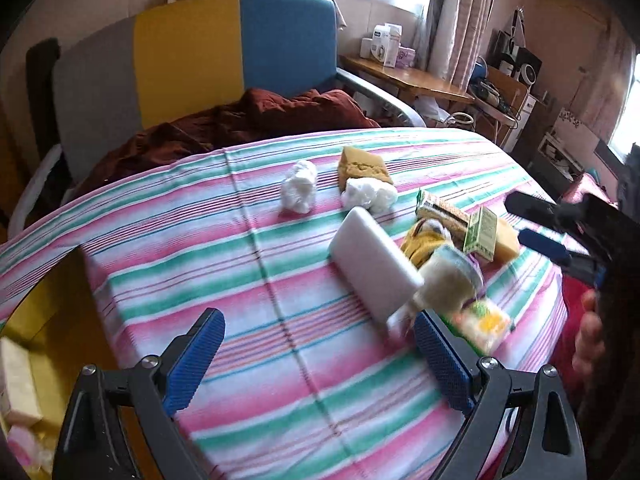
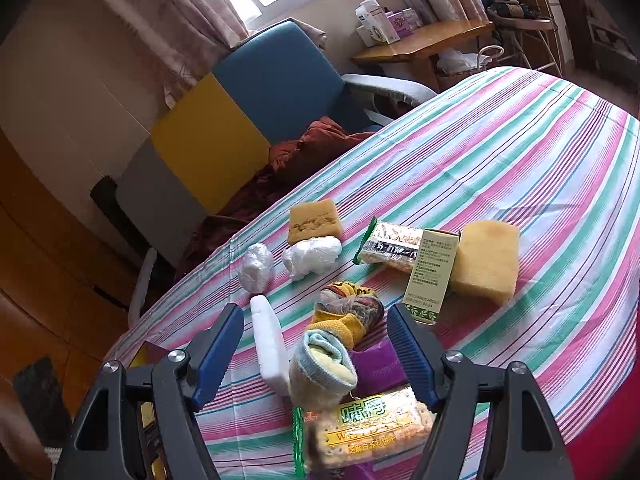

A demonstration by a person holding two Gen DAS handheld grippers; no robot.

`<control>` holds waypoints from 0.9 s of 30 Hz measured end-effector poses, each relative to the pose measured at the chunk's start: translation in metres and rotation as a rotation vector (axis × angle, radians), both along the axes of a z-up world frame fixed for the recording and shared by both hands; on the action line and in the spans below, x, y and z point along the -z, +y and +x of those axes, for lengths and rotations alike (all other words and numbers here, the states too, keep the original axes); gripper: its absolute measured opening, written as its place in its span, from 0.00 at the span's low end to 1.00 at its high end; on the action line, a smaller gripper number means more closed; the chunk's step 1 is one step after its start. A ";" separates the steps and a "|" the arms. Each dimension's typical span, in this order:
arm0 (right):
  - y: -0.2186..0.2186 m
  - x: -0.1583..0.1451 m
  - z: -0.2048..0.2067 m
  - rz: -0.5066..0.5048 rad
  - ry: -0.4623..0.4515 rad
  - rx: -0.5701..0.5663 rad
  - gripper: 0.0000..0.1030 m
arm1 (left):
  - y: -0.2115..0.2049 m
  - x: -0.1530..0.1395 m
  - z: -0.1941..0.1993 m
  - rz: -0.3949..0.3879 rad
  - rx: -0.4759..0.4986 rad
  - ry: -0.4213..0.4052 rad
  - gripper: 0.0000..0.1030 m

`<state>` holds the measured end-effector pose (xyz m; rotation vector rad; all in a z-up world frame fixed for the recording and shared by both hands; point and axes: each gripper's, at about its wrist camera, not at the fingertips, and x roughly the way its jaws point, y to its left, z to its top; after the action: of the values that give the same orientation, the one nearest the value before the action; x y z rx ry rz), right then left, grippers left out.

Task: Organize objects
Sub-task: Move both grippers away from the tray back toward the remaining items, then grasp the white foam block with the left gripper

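- The things to be organised lay in a loose cluster on the striped cloth (image 2: 500, 152) covering the desk, most of them toward its near edge.
- Right gripper (image 2: 316, 344): jaws stood wide with nothing pressed between the pads; a rolled sock (image 2: 324, 372) and a yellow patterned sock bundle (image 2: 348, 312) lay in the gap beneath them.
- Left gripper (image 1: 320, 356): jaws wide and empty, hovering over bare cloth just beside the white foam block (image 1: 372, 264).
- Rolled sock: judged soft, light and compressible; a grip across the middle of the roll should hold without slip.
- White foam block: judged very light and fairly stiff but easily dented; best taken across its narrow sides with gentle pressure.
- Biscuit packet (image 2: 368, 432), nearest the right gripper: glossy wrapper judged slippery, contents brittle; take it across the short width, lightly.
- Second biscuit packet (image 2: 392, 248) and green carton (image 2: 432, 276) touched each other; the carton judged light and crushable, best gripped on its flat faces.
- Two sponges (image 2: 486, 260) (image 2: 316, 220): soft, springy, forgiving to any grip.
- Two white crumpled plastic wads (image 2: 256, 268) (image 2: 312, 258): near weightless, yielding; jaws would need to close far.
- A purple item (image 2: 376, 364) under the sock could not be identified.
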<state>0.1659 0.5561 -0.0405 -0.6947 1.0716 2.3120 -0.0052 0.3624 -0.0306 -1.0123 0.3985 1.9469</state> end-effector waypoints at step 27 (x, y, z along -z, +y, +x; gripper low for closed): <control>0.006 0.004 0.005 -0.058 0.035 0.010 0.73 | 0.008 0.052 -0.063 -0.141 -0.132 -0.105 0.96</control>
<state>0.1709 0.5619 -0.0442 -0.6713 1.1600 2.3007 -0.0679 0.3706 -0.0826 -1.2544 0.4239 1.9942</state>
